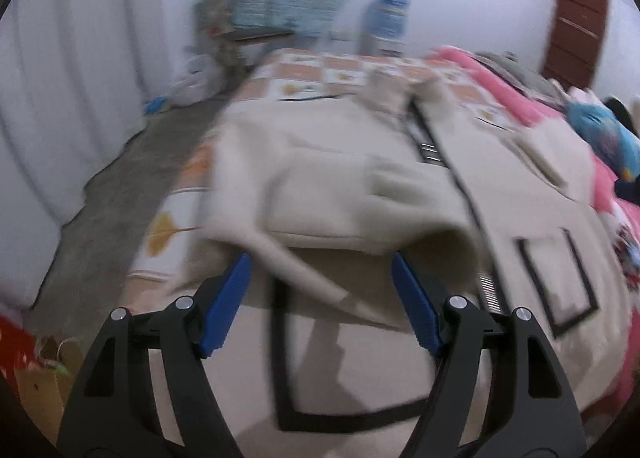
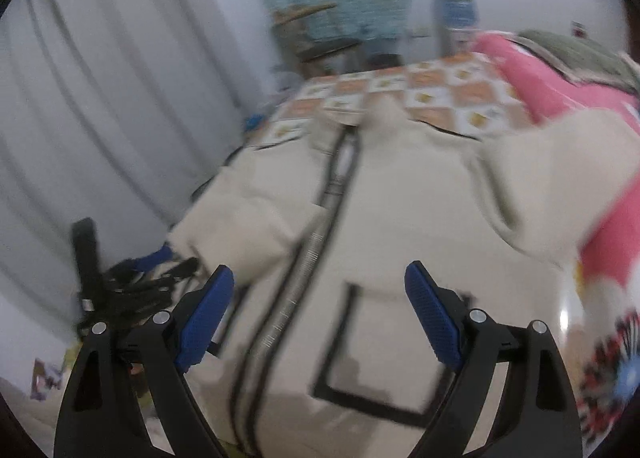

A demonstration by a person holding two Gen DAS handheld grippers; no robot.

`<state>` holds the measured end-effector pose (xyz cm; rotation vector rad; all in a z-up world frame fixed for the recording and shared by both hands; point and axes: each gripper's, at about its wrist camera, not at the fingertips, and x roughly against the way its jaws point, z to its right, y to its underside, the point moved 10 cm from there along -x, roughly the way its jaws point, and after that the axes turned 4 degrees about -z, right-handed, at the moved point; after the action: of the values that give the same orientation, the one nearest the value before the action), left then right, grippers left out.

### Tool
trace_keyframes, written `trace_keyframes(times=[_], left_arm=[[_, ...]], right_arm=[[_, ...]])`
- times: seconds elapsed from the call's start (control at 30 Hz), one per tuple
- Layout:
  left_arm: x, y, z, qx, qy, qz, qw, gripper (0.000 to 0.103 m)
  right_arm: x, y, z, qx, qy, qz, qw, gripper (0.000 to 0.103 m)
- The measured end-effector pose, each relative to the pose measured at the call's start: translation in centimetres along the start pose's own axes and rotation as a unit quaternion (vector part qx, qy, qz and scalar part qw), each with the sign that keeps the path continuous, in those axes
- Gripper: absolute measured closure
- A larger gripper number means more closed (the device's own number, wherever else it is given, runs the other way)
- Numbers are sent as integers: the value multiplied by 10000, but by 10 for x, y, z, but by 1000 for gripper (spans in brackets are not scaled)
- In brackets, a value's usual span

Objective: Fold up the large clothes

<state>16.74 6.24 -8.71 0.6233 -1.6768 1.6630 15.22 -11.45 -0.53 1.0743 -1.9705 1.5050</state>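
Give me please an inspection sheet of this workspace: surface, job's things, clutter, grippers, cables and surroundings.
Surface: bed with a checked orange-and-white cover; pink blanket along its right side.
Job's things: cream zip-up jacket spread front up, black-outlined pockets showing; left sleeve folded across the front, right sleeve lying outward on the pink blanket.
Clutter: blue patterned item on the bed's right edge, too blurred to name.
Grippers: left gripper open, the folded sleeve just beyond its tips; right gripper open, holding nothing.
Cables: nothing seen.
Surroundings: white curtain, brown door, shelf unit by the far wall.
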Motion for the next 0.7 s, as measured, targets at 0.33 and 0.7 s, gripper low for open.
trace_keyframes(times=[0.33,0.7], left_arm=[[-34,11,-47,802,-121,-275,9963,64],[-37,15,-46,922,-57,-140,9956,64]], right_arm=[[-126,-36,-104,1209,-501,-861,9877,34],[-205,-17,-111,2021,-88,-1641,9655,92]])
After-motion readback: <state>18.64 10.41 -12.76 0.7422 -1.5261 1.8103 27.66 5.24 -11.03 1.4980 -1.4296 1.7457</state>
